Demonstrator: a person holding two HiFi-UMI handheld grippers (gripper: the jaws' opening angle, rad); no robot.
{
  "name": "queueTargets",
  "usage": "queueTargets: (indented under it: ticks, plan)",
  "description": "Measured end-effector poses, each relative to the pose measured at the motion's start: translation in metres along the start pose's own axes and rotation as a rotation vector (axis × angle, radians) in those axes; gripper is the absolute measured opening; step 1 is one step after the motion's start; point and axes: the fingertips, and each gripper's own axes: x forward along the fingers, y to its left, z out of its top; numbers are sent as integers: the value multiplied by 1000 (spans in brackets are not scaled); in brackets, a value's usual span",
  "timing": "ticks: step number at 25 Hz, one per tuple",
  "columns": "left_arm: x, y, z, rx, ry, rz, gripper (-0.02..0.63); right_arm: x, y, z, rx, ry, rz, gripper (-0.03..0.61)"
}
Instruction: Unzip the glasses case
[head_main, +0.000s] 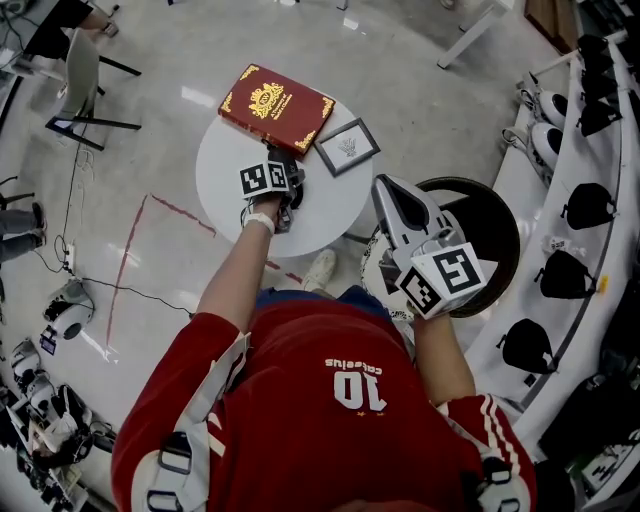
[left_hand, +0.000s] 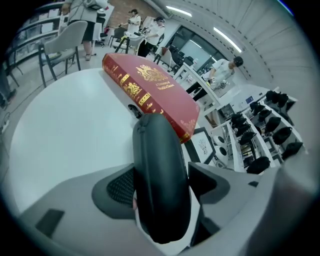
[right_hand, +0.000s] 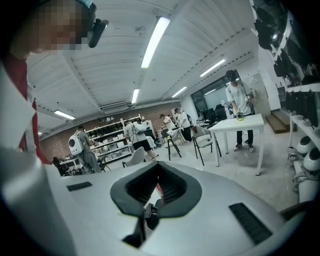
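Observation:
A black glasses case (left_hand: 159, 175) lies lengthwise between the jaws of my left gripper (left_hand: 162, 186), which is shut on it. Its far end reaches toward the red book. In the head view the left gripper (head_main: 286, 176) rests low over the round white table (head_main: 225, 160), and the case (head_main: 293, 198) shows as a dark shape beside the marker cube. My right gripper (head_main: 384, 186) is raised off the table to the right, in front of the person's chest. In the right gripper view its pads (right_hand: 172, 189) meet, and the right gripper (right_hand: 157, 183) looks out across the room.
A red book with gold print (head_main: 276, 107) and a small framed picture (head_main: 347, 146) lie at the table's far side. A black round stool (head_main: 490, 235) stands at the right. A curved white shelf (head_main: 560, 255) carries several black objects. A chair (head_main: 82, 80) stands far left.

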Motion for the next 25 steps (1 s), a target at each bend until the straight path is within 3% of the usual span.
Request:
queueTargets:
  ticks: [5,11,22,25]
  plan:
    - [-2,1,-6,-62,21,-37,307,-3,-1,2,-2,-5,-4,14]
    - [-25,-8,-9,-101,-4,-140,298,-3,4,10,-9,-16,9,14]
    - [-129,-60,47,-143,-262,-408,290,-7,35,42,-29,-81,69,14]
    - [-162,-85,61,-149,-315,-518,285,-14,41,54,-47,-109,70,14]
